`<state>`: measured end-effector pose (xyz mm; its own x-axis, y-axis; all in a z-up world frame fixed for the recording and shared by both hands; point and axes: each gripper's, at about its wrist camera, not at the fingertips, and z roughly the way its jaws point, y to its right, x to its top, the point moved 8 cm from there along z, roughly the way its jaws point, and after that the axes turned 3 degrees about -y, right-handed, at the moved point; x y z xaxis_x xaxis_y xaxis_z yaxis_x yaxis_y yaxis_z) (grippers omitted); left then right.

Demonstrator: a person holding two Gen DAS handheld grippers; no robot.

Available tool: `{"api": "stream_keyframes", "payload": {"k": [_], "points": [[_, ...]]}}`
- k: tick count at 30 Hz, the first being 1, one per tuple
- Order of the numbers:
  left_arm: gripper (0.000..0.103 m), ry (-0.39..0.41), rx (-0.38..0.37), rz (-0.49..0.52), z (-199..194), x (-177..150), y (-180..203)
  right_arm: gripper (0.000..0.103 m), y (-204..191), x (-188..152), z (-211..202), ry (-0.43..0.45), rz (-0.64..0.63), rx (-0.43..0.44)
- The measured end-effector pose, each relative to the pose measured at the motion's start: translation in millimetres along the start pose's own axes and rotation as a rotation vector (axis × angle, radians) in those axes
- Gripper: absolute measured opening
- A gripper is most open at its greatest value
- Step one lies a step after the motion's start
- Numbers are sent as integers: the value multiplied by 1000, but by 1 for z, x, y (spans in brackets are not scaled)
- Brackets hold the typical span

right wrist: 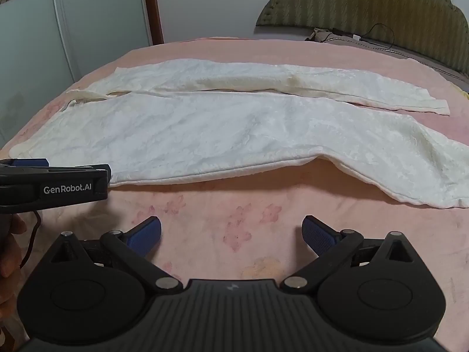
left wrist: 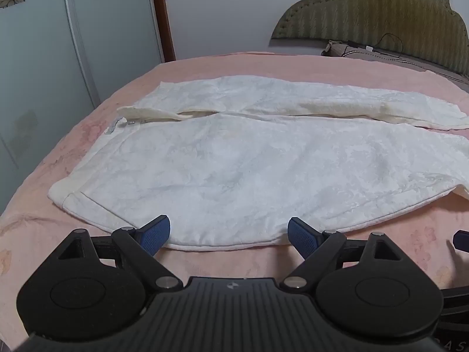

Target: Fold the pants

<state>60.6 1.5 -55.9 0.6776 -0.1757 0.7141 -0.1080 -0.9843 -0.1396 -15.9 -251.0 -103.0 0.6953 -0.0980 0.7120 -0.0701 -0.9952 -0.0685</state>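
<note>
White patterned pants point(left wrist: 234, 158) lie flat on a pink bed cover point(left wrist: 234, 64), waist to the left, both legs stretching right. My left gripper point(left wrist: 228, 234) stands open right at the pants' near edge, the cloth's hem just between its blue pads point(left wrist: 155, 236), which do not press it. In the right wrist view the same pants point(right wrist: 219, 135) lie ahead. My right gripper point(right wrist: 231, 234) is open over bare cover, short of the near leg, nothing between its fingers. The left gripper's body point(right wrist: 55, 184) shows at that view's left by the waist corner.
A green padded headboard point(left wrist: 381, 14) stands at the back right with cushions and a black cable point(right wrist: 378, 38). A pale wardrobe point(left wrist: 44, 58) and a brown door frame point(left wrist: 162, 14) are at the left. A hand point(right wrist: 10, 249) shows at the left edge.
</note>
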Motion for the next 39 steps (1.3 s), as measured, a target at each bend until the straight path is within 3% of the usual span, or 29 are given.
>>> {"api": "stream_keyframes", "payload": {"k": [39], "points": [[96, -73, -34, -14, 14, -18, -2, 103, -4, -10, 9, -25, -33, -13]]}}
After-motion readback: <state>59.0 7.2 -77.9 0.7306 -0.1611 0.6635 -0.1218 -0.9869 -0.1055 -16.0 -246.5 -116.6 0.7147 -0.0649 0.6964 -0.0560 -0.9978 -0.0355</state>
